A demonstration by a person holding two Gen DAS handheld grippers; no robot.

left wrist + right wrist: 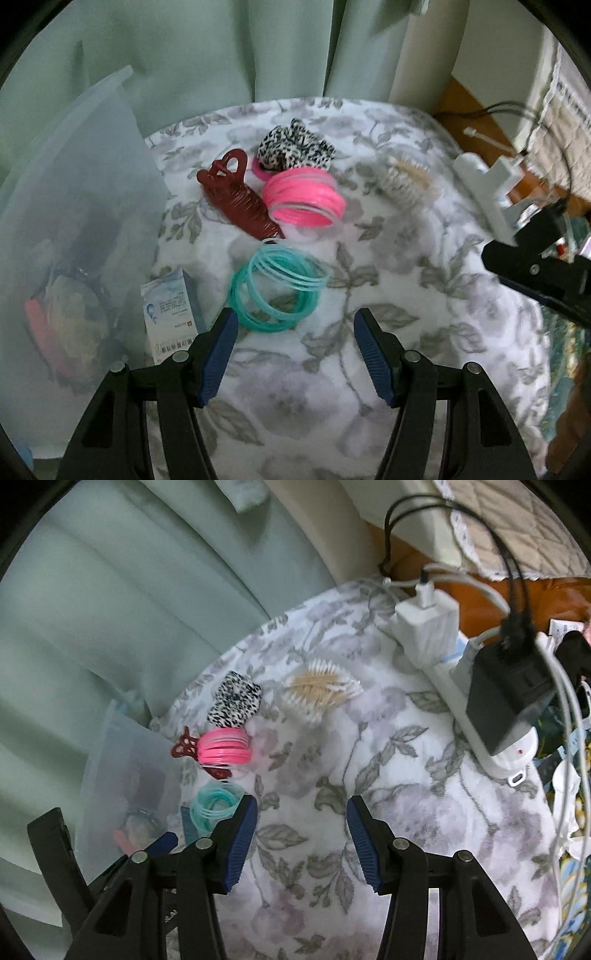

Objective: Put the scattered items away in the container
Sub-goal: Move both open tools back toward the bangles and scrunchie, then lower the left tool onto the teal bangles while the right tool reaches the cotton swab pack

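Left wrist view: left hand-held gripper [295,354] jaws apart, empty, above floral-cloth worktop [406,258] | dark red plastic claw clip [240,195] lies long axis diagonal, loops pointing far-left, touching pink coil bands [304,199]; teal coil bands [275,291] nearer; translucent plastic container [81,229] left | Right wrist view: right hand-held gripper [301,834] jaws apart, empty; cotton swab bundle [323,690] ahead.

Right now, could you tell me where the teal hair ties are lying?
In the left wrist view the teal hair ties lie on the floral cloth, just ahead of the left gripper, below the dark red claw clip.
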